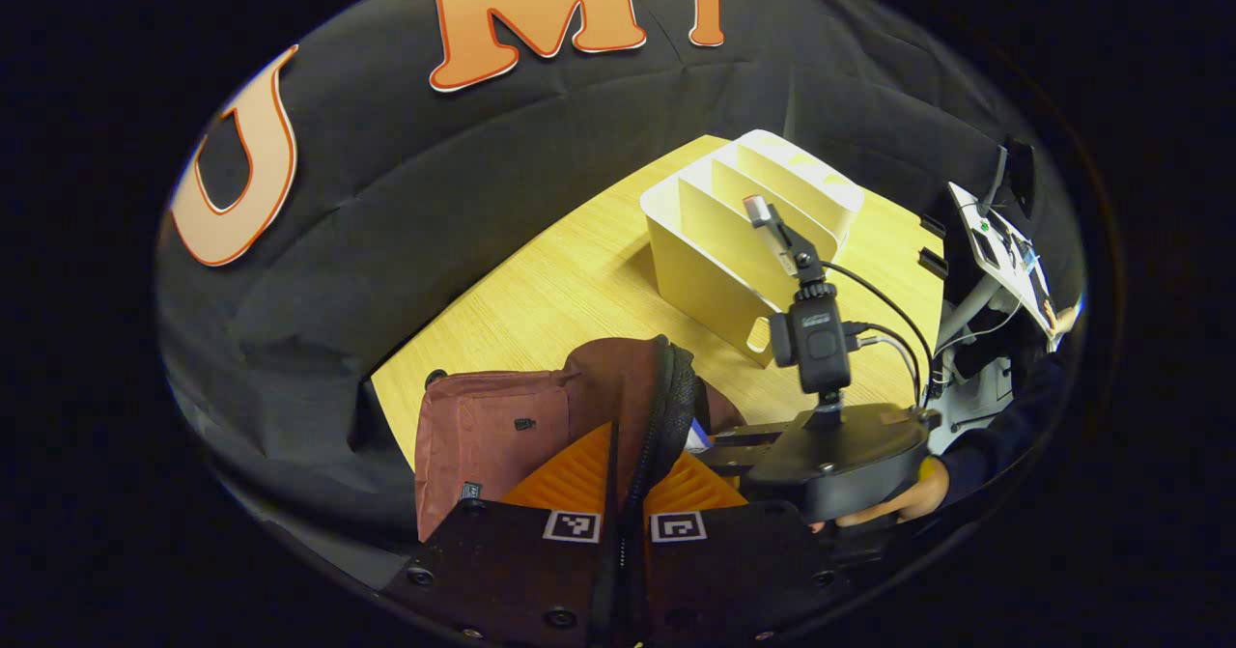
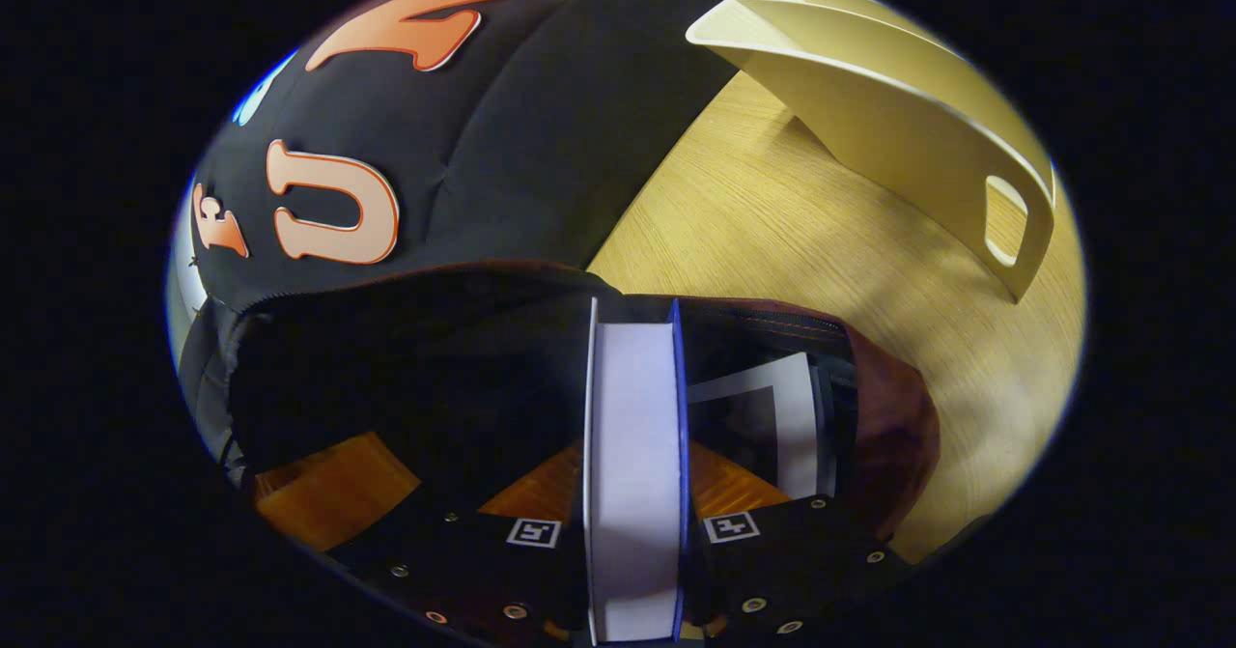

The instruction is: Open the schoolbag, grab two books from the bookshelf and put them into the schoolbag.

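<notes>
The maroon schoolbag (image 1: 492, 426) lies on the wooden table (image 1: 541, 291) with its mouth held open. My left gripper (image 1: 618, 498) is shut on the bag's black zipper rim (image 1: 666, 387), lifting it. In the right gripper view, my right gripper (image 2: 632, 479) is shut on a book (image 2: 632, 387) with white pages and blue covers, its far end inside the dark bag opening (image 2: 415, 368). A second book (image 2: 772, 426) lies inside the bag to the right. The right gripper (image 1: 719, 450) reaches into the bag from the right. The cream bookshelf (image 1: 734, 233) stands behind, its visible slots empty.
The bookshelf (image 2: 898, 117) has a handle cut-out on its near end. Bare tabletop (image 2: 772, 213) lies between it and the bag. A hand (image 1: 898, 503) holds the right gripper. A stand with equipment (image 1: 1004, 252) rises at the table's right edge.
</notes>
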The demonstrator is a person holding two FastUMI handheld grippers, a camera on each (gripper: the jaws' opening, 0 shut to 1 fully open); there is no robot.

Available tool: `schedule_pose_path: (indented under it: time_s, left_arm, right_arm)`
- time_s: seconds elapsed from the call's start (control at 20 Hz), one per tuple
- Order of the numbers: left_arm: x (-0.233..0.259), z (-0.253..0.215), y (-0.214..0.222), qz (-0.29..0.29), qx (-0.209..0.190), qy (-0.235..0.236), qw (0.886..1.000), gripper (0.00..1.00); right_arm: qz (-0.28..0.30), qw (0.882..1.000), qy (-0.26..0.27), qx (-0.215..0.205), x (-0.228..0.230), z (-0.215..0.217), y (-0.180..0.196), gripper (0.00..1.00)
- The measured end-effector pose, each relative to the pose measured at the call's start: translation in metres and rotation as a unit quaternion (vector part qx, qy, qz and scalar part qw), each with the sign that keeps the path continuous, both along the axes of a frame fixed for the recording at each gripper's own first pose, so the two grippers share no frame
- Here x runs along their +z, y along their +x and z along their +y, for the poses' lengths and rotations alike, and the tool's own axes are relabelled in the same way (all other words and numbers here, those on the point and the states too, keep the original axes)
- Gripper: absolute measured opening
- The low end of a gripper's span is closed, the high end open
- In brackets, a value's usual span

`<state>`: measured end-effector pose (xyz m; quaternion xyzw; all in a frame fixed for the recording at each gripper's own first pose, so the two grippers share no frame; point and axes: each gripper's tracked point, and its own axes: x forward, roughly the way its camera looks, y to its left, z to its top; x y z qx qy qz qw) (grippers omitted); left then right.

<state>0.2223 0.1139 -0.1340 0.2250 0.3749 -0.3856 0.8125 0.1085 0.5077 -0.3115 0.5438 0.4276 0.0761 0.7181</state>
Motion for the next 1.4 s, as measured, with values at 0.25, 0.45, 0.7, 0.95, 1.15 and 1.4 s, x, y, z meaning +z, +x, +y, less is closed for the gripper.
schedule_pose_path:
  time_s: [0.25, 0.45, 0.7, 0.95, 1.15, 1.4]
  left_arm:
    - [0.0, 0.005, 0.006, -0.004, 0.018, -0.009, 1.0, 0.05]
    - [-0.017, 0.005, 0.003, 0.016, 0.036, -0.031, 0.999, 0.12]
    - [-0.041, -0.003, -0.01, 0.049, 0.055, -0.06, 0.995, 0.21]
    - [-0.053, -0.026, -0.026, 0.073, 0.073, -0.079, 0.991, 0.34]
    - [-0.056, -0.044, -0.049, 0.094, 0.086, -0.092, 0.988, 0.63]
    - [-0.031, -0.088, -0.059, 0.083, 0.124, -0.115, 0.982, 0.88]
  right_arm:
    - [0.018, 0.999, -0.027, 0.016, -0.01, 0.005, -0.002, 0.44]
    - [0.032, 0.995, -0.088, 0.037, -0.017, -0.033, -0.015, 0.65]
    - [0.015, 0.986, -0.157, 0.05, -0.013, -0.113, -0.033, 0.97]
    - [-0.013, 0.978, -0.204, 0.037, 0.009, -0.197, -0.034, 0.97]
    - [-0.046, 0.969, -0.243, 0.026, 0.031, -0.253, -0.035, 0.97]
    - [-0.101, 0.95, -0.294, 0.039, 0.066, -0.316, -0.036, 0.97]
